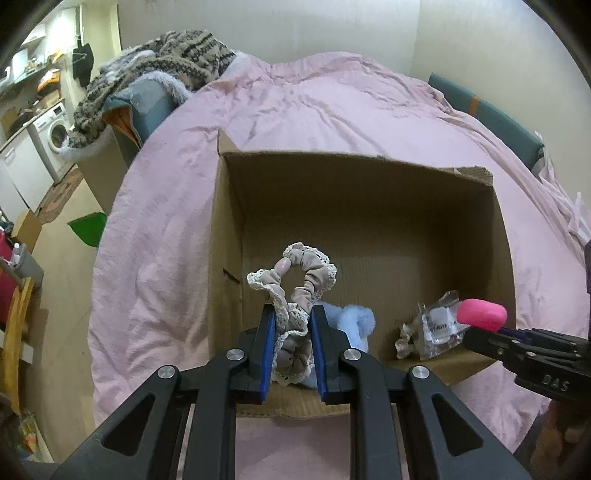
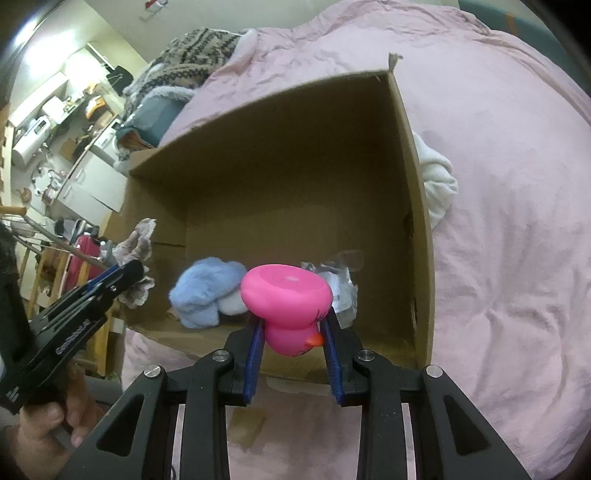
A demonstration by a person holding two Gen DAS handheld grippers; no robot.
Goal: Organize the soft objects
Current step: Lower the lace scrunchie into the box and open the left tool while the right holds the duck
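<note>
One cardboard box (image 1: pixel 369 192), open top, on a pink duvet (image 1: pixel 332 110). Inside it: 1 blue fluffy item (image 2: pixel 205 291), 1 clear plastic packet (image 1: pixel 439 321), 1 small beige scrunchie (image 1: pixel 404 341) beside the packet. Left gripper (image 1: pixel 291 332) is clamped on 1 beige lace-trimmed scrunchie (image 1: pixel 306 273), held over the box's near-left corner, w/ the blue fluff right behind it. Right gripper (image 2: pixel 291 339) grips 1 pink rubber duck (image 2: pixel 286 295), upside down, orange beak showing, over the box's near edge. White cloth (image 2: pixel 437 181) lies just outside the box's right wall.

A bed under a wrinkled pink quilt (image 1: pixel 314 110) meets plain cream walls (image 1: pixel 258 26), with a white front-loading washing machine (image 1: pixel 51 136) far left.
</note>
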